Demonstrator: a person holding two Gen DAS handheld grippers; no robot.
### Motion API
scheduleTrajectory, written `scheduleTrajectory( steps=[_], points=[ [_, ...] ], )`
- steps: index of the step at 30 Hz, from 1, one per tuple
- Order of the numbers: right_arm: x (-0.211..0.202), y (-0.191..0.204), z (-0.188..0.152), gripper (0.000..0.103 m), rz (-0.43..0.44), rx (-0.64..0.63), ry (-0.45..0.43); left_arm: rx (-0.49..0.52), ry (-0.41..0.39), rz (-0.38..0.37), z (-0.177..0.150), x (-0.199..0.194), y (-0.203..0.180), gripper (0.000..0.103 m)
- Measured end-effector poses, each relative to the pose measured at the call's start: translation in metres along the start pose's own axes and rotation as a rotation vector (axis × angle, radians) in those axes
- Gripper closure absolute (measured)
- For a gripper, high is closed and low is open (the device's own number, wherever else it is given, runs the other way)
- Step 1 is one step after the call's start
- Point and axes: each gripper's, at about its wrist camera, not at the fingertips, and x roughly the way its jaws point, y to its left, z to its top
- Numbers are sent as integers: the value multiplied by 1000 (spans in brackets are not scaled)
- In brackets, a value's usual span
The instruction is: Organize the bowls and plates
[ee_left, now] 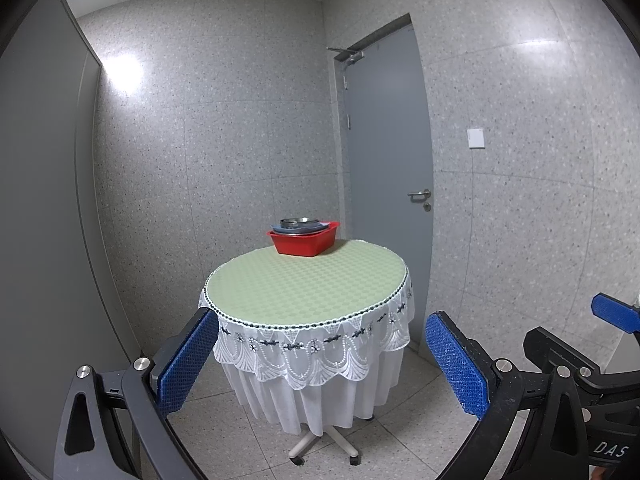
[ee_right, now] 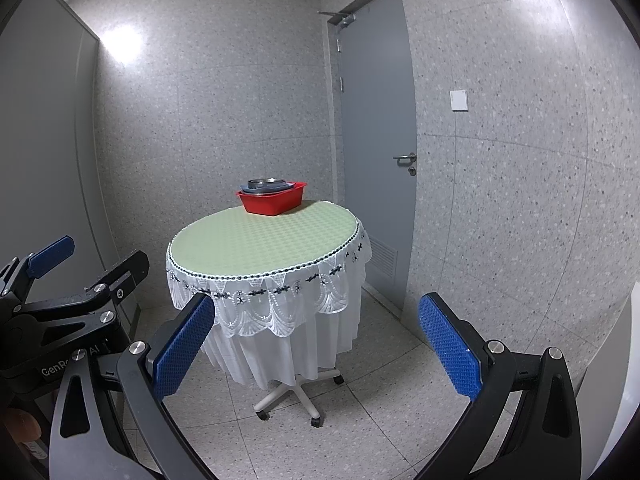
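Red plastic basin [ee_left: 303,241] stands at the far edge of the round bench [ee_left: 304,284], with the dishes [ee_left: 298,225] stacked inside it: a metal bowl atop bluish plates, their count unclear at this range. Left tongs [ee_left: 320,364] and right tongs [ee_right: 316,348] both hang spread wide, holding nothing, well short of the bench. Such a stack fits either dishes gathered already or dishes awaiting sorting.

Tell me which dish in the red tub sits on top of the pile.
The metal bowl sits on top. It is round and shiny, resting on the flatter blue-grey plates stacked beneath it inside the red tub at the table's far edge.
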Motion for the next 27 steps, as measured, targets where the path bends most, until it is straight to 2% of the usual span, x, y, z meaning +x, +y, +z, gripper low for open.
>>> scheduleTrajectory(
  steps=[27],
  points=[
    [8, 2, 3, 0, 2, 4, 16, 1, 7, 14, 5, 8, 6, 1]
  ],
)
